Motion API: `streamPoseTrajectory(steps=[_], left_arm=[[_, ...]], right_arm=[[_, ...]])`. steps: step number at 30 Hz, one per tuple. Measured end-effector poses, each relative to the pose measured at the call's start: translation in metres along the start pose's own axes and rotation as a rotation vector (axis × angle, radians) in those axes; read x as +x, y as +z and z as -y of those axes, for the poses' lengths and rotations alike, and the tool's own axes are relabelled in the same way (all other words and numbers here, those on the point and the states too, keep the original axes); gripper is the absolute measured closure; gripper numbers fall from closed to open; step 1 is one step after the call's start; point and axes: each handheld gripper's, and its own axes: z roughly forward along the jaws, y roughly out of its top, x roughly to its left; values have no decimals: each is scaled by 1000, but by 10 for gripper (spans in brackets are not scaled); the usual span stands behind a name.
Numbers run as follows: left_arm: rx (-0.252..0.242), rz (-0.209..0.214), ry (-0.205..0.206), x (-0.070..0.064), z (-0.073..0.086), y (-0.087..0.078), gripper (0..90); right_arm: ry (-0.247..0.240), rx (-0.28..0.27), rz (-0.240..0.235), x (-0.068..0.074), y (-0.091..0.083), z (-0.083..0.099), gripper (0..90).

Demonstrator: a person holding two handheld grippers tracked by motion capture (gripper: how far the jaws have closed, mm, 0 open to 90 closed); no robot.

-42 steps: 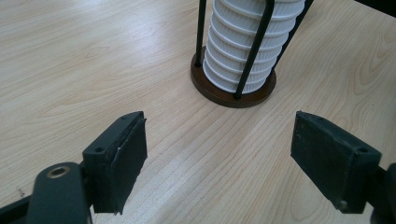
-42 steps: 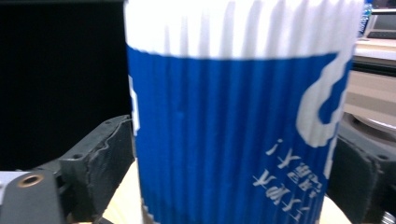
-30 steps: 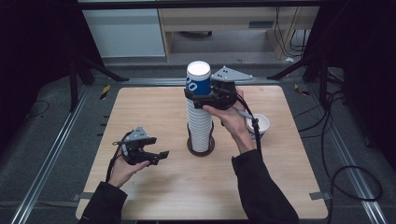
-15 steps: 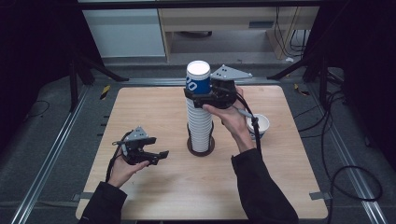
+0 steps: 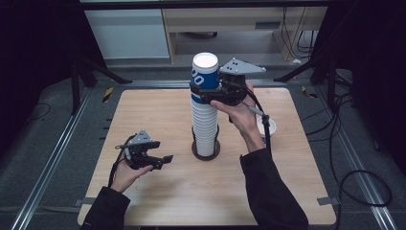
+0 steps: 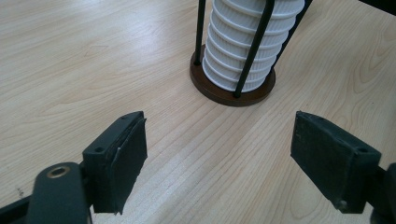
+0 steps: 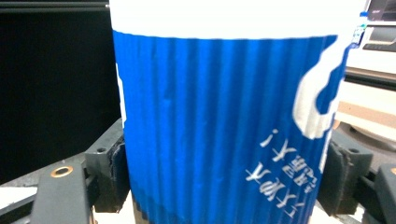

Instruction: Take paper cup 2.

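Note:
A tall stack of white ribbed cups (image 5: 205, 127) stands upside down in a round brown holder (image 5: 206, 151) with black rods, mid-table. On top sits an inverted blue cup (image 5: 205, 72) with white print. My right gripper (image 5: 207, 91) is shut on that blue cup, its jaws against both sides (image 7: 224, 140). My left gripper (image 5: 163, 160) rests open near the table's left front, pointing at the holder (image 6: 232, 91), with nothing between its jaws. The lower stack (image 6: 252, 42) fills the top of the left gripper view.
A single white cup (image 5: 266, 127) sits on the wooden table (image 5: 153, 115) to the right of the stack, behind my right forearm. Metal rails run along both table sides. Cables trail on the floor at the right.

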Motion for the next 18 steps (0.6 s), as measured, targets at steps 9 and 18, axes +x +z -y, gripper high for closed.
streamPoseTrajectory(steps=[9,18], left_arm=[[0,-1,0,1,0,-1,180],[-3,-1,-4,1,0,-1,180]], right_arm=[[-10,-45,2,0,-8,-18,209],[-26,-80,20,-2,-17,-37,209]])
